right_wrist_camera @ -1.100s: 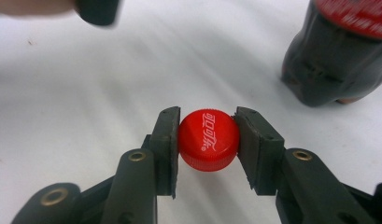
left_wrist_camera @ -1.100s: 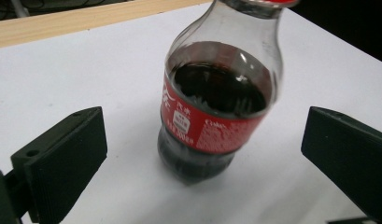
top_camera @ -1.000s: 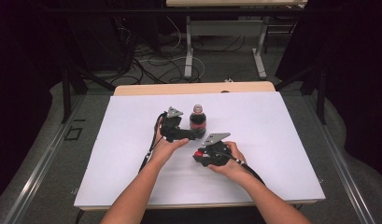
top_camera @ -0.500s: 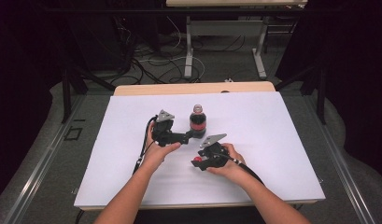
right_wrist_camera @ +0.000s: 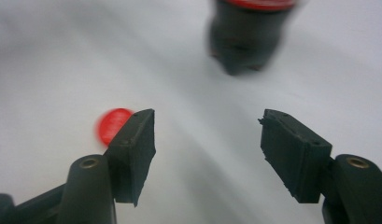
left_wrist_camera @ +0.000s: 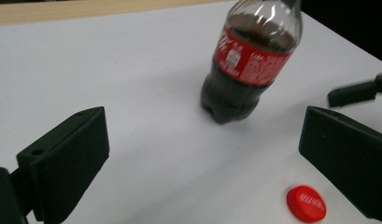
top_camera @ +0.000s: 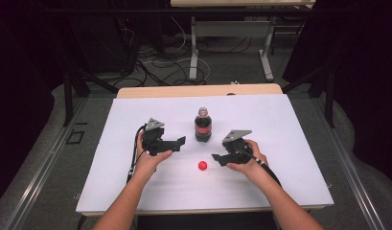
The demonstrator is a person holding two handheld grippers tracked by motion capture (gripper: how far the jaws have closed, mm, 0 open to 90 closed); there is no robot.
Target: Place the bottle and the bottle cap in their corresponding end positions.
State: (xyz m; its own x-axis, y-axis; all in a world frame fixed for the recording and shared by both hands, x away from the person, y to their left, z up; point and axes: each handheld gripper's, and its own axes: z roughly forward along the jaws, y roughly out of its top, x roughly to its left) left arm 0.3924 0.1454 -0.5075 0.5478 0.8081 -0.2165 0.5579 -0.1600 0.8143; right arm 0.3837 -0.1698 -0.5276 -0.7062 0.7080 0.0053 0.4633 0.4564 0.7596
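Worktop (top_camera: 289,143): it is carrying a white sheet, with a dark room and cables lying behind it.
Bottle (top_camera: 202,125): it is standing upright near the middle, with no cap on its neck, so it is probably open now.
Cap (top_camera: 202,166): it is lying flat on the sheet, in front of the bottle and apart from it, between both hands.
Left tool (top_camera: 180,142): its jaws are standing wide apart, holding nothing, and pointing toward the bottle.
Right tool (top_camera: 216,158): its jaws are also apart and empty, with the cap lying just beside its tip, perhaps because it is releasing it there.
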